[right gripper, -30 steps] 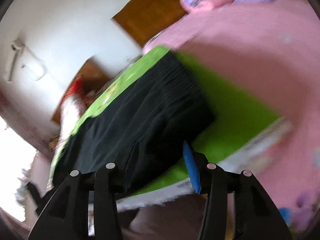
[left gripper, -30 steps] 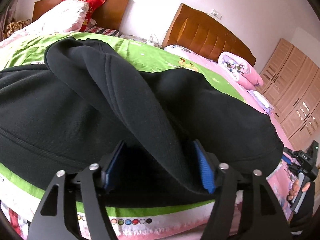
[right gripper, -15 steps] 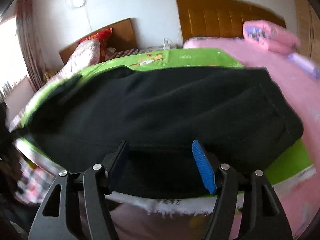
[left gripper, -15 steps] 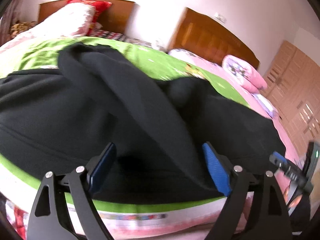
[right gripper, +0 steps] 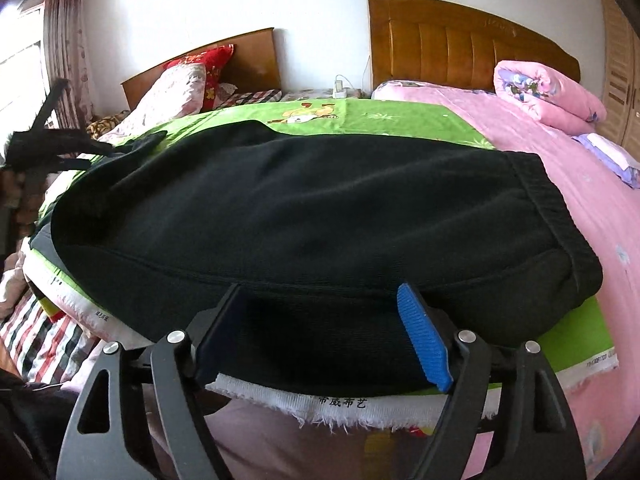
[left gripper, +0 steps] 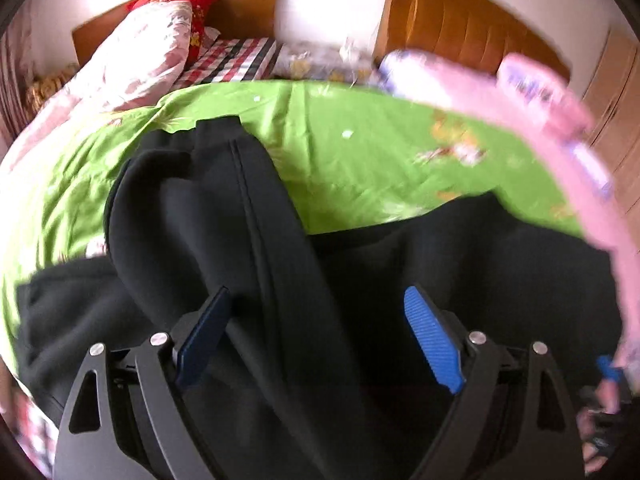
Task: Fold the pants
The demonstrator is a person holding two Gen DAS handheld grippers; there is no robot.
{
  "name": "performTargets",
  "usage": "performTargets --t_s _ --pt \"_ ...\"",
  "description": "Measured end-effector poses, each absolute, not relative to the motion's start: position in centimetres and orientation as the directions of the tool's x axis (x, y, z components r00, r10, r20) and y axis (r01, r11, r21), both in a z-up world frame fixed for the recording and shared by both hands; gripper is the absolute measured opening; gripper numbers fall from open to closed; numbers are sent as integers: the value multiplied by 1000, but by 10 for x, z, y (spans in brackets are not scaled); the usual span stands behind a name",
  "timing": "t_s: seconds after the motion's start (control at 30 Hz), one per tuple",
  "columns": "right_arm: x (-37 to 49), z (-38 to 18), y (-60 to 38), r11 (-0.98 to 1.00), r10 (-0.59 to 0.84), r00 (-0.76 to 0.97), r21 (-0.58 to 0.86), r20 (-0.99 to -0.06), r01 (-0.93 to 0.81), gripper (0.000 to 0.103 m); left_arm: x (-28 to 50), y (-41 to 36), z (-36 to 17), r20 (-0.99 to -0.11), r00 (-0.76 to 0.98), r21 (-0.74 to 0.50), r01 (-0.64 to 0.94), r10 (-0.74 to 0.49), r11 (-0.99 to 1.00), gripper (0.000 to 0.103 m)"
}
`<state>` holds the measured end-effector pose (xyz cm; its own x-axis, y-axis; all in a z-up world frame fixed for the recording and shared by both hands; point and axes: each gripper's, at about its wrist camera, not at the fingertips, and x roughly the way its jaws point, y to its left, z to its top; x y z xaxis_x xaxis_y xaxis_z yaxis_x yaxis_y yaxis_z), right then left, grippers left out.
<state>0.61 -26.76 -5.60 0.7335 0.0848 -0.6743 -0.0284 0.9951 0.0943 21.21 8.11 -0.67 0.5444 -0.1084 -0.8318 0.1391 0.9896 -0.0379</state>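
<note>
Black pants (left gripper: pixel 256 220) lie across a green sheet (left gripper: pixel 360 152) on the bed. One leg is folded diagonally over the rest and runs back between my left gripper (left gripper: pixel 316 296) jaws, which stand wide open above it without pressing. In the right wrist view the pants (right gripper: pixel 300 208) spread wide, with the ribbed waistband (right gripper: pixel 548 200) at the right. My right gripper (right gripper: pixel 320 290) is at the near edge of the pants. Its jaws are opening, with the fabric edge between them and the pads clear of it.
The green sheet's frayed white hem (right gripper: pixel 340 400) hangs at the bed's front edge. A pink bedspread (right gripper: pixel 592 220) and rolled pink quilt (right gripper: pixel 548 92) lie to the right. Pillows (right gripper: pixel 180 88), two wooden headboards (right gripper: pixel 460 40) and a wardrobe (right gripper: pixel 624 80) stand behind. A hand (left gripper: pixel 600 420) shows at the lower right.
My left gripper has let the folded leg go, widened and lifted back, so more green sheet shows. My right gripper has rolled upright and spread its jaws at the near edge of the pants.
</note>
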Motion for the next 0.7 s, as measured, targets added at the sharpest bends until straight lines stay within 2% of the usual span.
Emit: performTargets --t_s 0.03,0.07,0.1,0.17,0.27,0.3,0.33,0.37,0.4,0.43,0.47,0.57,0.7 --pt "6 -56 -268 995 89 734 98 -673 -30 77 218 74 -15 -839 544 44 123 -31 991 85" --pt "5 -56 -268 995 91 735 99 -672 -32 77 220 72 -20 -836 548 87 115 10 990 64" --pt "5 -56 -267 994 94 734 100 -673 -35 77 218 72 -24 -829 558 119 103 42 988 30" --pt "5 -56 -267 994 97 734 102 -673 -39 78 210 85 -25 -802 594 128 80 56 989 17" --pt "7 -57 -264 994 98 732 95 -674 -46 82 185 124 -25 -792 610 46 46 8 998 14" --pt "7 -57 -263 995 96 731 91 -675 -46 84 177 137 -24 -789 614 -7 49 -36 999 15" --pt "8 -57 -262 995 95 730 88 -676 -47 85 165 157 -21 -762 629 -120 96 -154 988 19" --pt "9 -57 -261 995 92 729 85 -678 -47 86 157 171 -17 -735 638 -194 126 -230 973 34" --pt "10 -57 -260 996 87 727 82 -681 -43 87 150 191 -12 -691 652 -283 152 -311 947 64" --pt "10 -56 -259 996 85 726 81 -683 -40 87 140 224 -4 -632 692 -361 138 -350 923 79" --pt "11 -56 -259 996 81 725 80 -684 -36 87 133 251 2 -599 729 -391 93 -330 916 98" --pt "13 -52 -260 995 86 731 99 -677 -24 87 124 345 11 -579 779 -450 -59 -241 891 100" --pt "17 -34 -260 987 130 765 160 -631 -36 87 142 442 -8 -650 728 -468 -158 -218 870 99"
